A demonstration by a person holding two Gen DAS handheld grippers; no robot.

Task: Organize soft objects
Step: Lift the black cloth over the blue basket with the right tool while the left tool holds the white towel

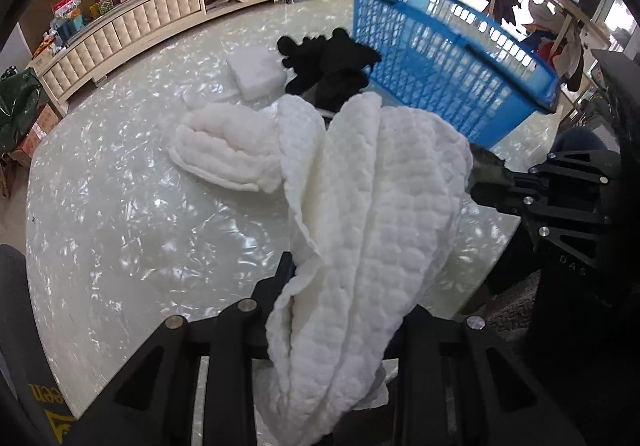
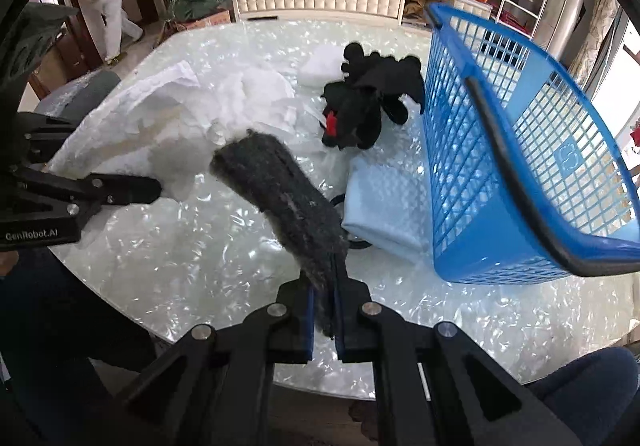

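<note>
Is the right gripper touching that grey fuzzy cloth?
Touching. The right wrist view shows the right gripper with its jaws pinched on the grey fuzzy cloth, lifted off the table.

Tabletop [image 1: 120, 205] is looking glossy, pearly shell-like. White towel [image 1: 368, 205] is showing quilted soft cloth. Grey rag [image 2: 280, 197] is looking fuzzy, rough. Basket [image 2: 520, 149] is looking smooth blue plastic.
</note>
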